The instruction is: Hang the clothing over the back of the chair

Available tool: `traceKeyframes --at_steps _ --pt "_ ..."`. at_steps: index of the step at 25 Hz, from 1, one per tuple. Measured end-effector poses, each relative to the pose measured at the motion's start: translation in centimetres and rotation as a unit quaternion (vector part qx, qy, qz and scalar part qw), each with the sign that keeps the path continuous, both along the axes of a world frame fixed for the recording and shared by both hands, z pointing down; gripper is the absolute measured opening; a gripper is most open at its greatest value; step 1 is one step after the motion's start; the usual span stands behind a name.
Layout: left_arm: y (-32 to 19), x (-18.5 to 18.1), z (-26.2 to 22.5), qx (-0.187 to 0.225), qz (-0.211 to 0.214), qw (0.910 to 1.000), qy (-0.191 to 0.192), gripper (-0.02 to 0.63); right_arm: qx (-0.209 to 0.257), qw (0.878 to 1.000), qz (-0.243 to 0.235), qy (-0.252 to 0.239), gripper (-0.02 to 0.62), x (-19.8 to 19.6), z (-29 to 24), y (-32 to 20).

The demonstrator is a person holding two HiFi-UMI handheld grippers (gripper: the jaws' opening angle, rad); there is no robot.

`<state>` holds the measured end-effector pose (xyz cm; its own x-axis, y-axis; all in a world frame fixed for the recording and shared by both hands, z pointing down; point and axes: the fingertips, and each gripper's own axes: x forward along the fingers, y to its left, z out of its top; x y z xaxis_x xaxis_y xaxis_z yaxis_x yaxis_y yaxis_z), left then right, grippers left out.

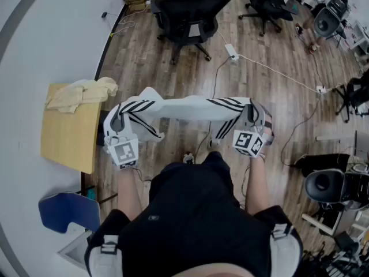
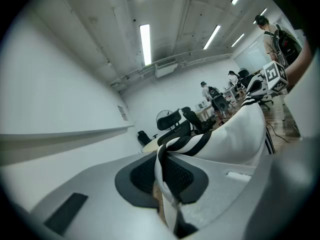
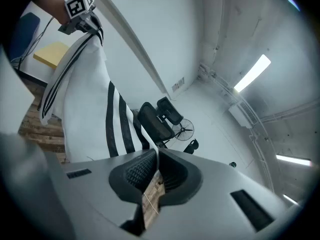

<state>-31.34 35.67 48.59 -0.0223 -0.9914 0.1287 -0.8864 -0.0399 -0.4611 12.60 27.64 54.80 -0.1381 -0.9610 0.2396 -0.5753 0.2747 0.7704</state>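
Note:
A white garment with black stripes (image 1: 187, 109) is stretched in the air between my two grippers, well above the wood floor. My left gripper (image 1: 119, 124) is shut on its left end, and the fabric (image 2: 225, 139) is pinched between the dark pads (image 2: 142, 176). My right gripper (image 1: 252, 119) is shut on the right end, and the striped cloth (image 3: 82, 109) runs from its jaws toward the other gripper. A black office chair (image 1: 187, 13) stands ahead at the far side of the floor, its back (image 3: 152, 121) also visible in the right gripper view.
A pale wooden table (image 1: 69, 134) at the left holds a crumpled cream cloth (image 1: 81, 94). A blue chair (image 1: 66, 211) sits at the lower left. White cables and a power strip (image 1: 232, 52) lie on the floor. More chairs and equipment (image 1: 331, 183) crowd the right.

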Motion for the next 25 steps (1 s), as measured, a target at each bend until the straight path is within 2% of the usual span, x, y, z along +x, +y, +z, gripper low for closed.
traceKeyframes --at_steps 6,13,25 --pt "0.2 -0.4 0.3 -0.001 0.004 1.0 0.002 0.009 -0.004 1.0 0.009 -0.009 0.005 -0.2 0.2 0.7" --pt "-1.9 0.9 0.4 0.0 0.017 0.9998 0.006 0.01 -0.007 0.999 0.029 -0.015 0.005 1.3 0.3 -0.3" --pt "-6.8 2.7 0.1 -0.002 0.022 0.9997 -0.003 0.01 -0.005 0.999 0.029 -0.014 0.005 3.0 0.3 -4.7"
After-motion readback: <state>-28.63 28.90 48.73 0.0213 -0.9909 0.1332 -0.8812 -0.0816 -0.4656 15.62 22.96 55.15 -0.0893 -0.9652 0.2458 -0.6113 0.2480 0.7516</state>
